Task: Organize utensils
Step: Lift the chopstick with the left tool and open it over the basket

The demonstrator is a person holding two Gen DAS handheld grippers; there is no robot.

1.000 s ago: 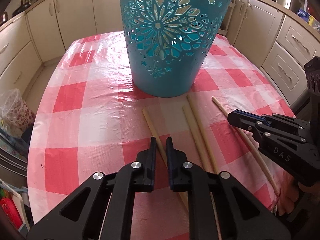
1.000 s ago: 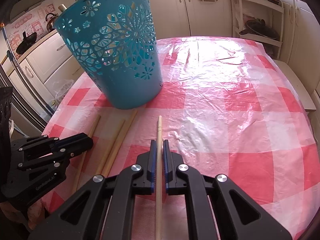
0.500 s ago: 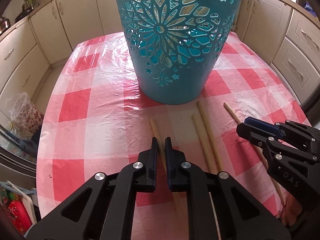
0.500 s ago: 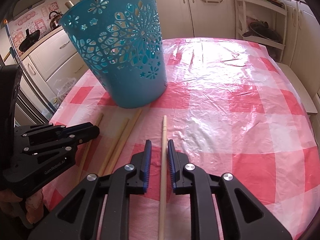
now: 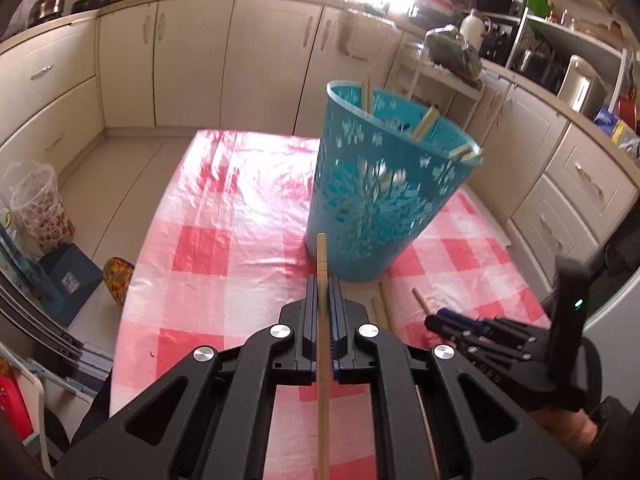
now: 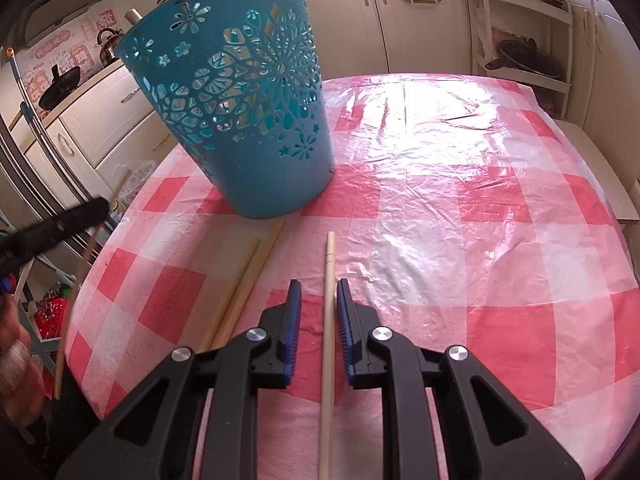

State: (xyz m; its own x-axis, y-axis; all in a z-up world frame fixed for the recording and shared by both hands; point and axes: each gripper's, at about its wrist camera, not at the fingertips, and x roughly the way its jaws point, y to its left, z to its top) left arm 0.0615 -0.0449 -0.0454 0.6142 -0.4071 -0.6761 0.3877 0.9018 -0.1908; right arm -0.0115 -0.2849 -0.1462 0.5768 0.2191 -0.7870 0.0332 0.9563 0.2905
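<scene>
A teal cut-out basket (image 5: 384,196) (image 6: 244,92) stands on the red-checked table (image 6: 480,184) with several wooden sticks inside. My left gripper (image 5: 322,284) is shut on a wooden stick (image 5: 322,344) and holds it raised above the table, pointing at the basket. It shows blurred in the right wrist view (image 6: 56,228). My right gripper (image 6: 318,292) is open, its jaws on either side of a pale stick (image 6: 329,320) lying on the table. Two more sticks (image 6: 244,288) lie to its left.
Cream kitchen cabinets (image 5: 192,60) run around the table. A shelf rack (image 6: 524,40) stands at the far right. Bags and a plastic container (image 5: 40,204) sit on the floor to the left of the table.
My left gripper has lifted a stick off the table and risen high above it. My right gripper has opened wider around the pale stick, which stays on the table.
</scene>
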